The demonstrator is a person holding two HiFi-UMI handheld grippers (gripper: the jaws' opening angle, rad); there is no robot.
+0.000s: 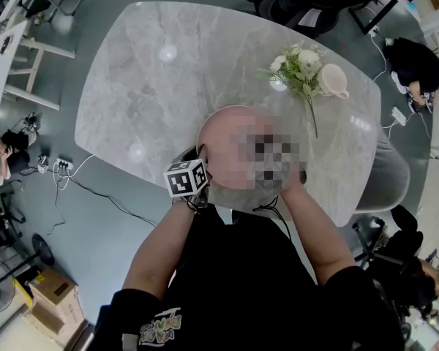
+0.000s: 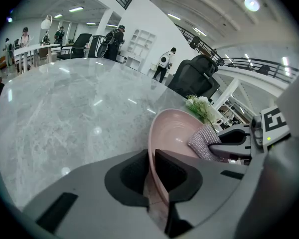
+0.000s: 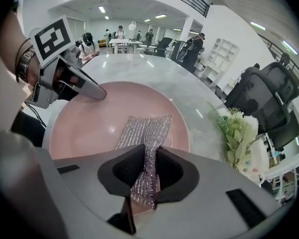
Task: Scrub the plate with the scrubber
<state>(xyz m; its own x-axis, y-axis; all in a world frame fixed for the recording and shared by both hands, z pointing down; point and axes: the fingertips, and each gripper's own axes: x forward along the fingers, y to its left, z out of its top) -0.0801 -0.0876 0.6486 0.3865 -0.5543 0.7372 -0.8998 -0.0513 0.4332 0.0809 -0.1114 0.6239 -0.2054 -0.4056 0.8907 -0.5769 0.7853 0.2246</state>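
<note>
A pink plate (image 1: 221, 134) is held tilted over the near edge of the marble table (image 1: 168, 86). My left gripper (image 2: 150, 176) is shut on the plate's (image 2: 172, 133) rim, at its left side. My right gripper (image 3: 148, 176) is shut on a silvery mesh scrubber (image 3: 145, 133) that lies against the plate's (image 3: 89, 126) inner face. In the head view a mosaic patch hides the right gripper and the scrubber; the left gripper's (image 1: 201, 185) marker cube shows at the plate's lower left.
White flowers (image 1: 298, 68) lie on the table beyond the plate, with a white cup (image 1: 334, 80) beside them. Office chairs stand around the table. Cables and a power strip (image 1: 58, 167) lie on the floor at left. People stand far off.
</note>
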